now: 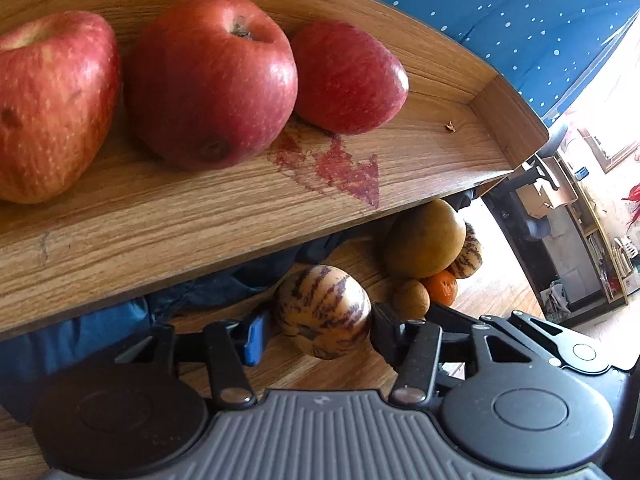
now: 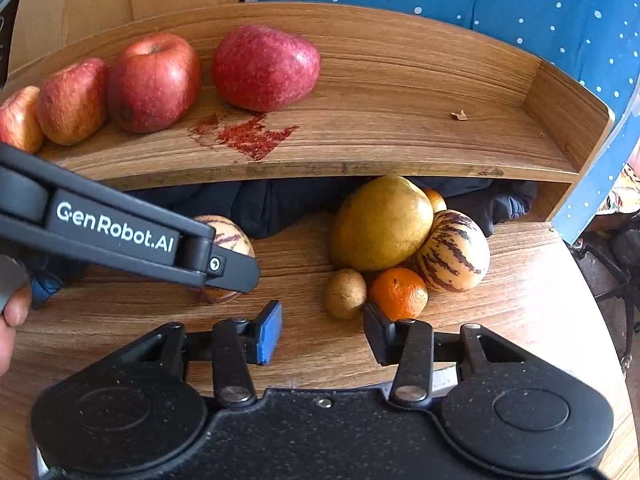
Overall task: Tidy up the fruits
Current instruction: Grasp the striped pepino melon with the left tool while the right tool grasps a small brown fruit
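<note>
My left gripper (image 1: 320, 332) is shut on a striped pepino melon (image 1: 322, 312), its pads against both sides, low over the wooden table (image 1: 332, 372). In the right wrist view that melon (image 2: 230, 236) shows partly behind the left gripper's black arm. Several red apples (image 2: 154, 82) lie on the wooden shelf (image 2: 400, 132) above. My right gripper (image 2: 322, 332) is open and holds nothing. Just ahead of it lie a small brown fruit (image 2: 346, 292) and an orange (image 2: 398, 292). Behind them are a large yellow-green fruit (image 2: 382, 224) and a second striped melon (image 2: 454, 252).
A red stain (image 2: 248, 136) marks the shelf, whose right half is bare. Dark cloth (image 2: 280, 204) is stuffed under the shelf, and another orange (image 2: 436, 200) peeks out there. Blue dotted fabric (image 2: 480, 0) hangs behind. A hand (image 2: 12, 320) shows at the left edge.
</note>
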### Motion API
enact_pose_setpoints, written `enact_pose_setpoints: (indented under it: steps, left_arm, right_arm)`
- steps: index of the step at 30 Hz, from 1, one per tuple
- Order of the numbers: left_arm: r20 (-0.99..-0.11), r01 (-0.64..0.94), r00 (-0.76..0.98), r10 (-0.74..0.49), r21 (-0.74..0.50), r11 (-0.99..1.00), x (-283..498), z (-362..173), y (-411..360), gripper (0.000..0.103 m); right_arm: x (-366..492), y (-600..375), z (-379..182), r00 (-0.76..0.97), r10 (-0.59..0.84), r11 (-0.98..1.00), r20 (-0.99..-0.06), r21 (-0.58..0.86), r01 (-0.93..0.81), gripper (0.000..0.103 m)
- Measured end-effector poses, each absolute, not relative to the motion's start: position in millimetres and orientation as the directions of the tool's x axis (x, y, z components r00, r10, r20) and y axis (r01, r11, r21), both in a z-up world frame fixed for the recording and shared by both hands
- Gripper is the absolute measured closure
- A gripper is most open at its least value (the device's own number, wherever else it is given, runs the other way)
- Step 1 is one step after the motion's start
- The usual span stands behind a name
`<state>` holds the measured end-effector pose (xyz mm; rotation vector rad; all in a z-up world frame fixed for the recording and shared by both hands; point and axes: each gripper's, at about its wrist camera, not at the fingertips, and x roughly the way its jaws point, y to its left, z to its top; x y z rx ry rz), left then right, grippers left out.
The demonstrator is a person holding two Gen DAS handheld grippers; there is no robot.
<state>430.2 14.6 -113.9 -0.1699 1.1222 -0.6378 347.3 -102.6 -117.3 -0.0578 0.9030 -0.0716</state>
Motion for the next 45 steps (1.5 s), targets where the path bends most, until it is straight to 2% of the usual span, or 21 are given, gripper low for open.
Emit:
enact_pose_setpoints:
  steps: [3, 8, 12, 24, 36, 45]
  left_arm:
    - [-0.780, 0.393, 0.281, -0.559, -0.438, 0.809, 430.4, -114.4, 15.0, 0.046]
    - [-0.776, 0.386, 0.287, -0.561, -0.443, 0.809, 431.1, -114.7, 20.1, 0.046]
    - [-0.778, 0.383, 0.293, -0.556, -0.438, 0.813, 431.0, -114.0, 23.2, 0.047]
    - [-0.799, 0.388, 0.314, -0.512, -0.385, 0.838, 412.0, -104.7, 33.8, 0.047]
    - [-0.788, 0.425, 0.354, -0.504, -0.345, 0.837, 352.1, -74.3, 49.7, 0.047]
    - [-0.795, 0.439, 0.347, -0.498, -0.332, 0.835, 293.2, -70.2, 57.0, 0.047]
  right_arm:
    - [350.4, -102.0, -119.6, 0.617, -0.098, 0.995, -0.781, -0.095, 0.039, 0.064]
    - [355.3, -97.3, -119.7, 0.625, -0.116, 0.992, -0.772, -0.122, 0.033, 0.067]
    - [358.2, -95.5, -120.2, 0.630, -0.110, 0.992, -0.769, -0.124, 0.022, 0.077]
    - [323.9, -90.9, -108.7, 0.653, -0.048, 0.999, -0.756, -0.052, 0.013, 0.077]
    - [227.6, -64.2, -81.0, 0.691, 0.042, 0.998, -0.721, -0.002, -0.064, 0.077]
    - [153.0, -56.8, -84.1, 0.668, 0.076, 0.997, -0.740, 0.044, -0.065, 0.076]
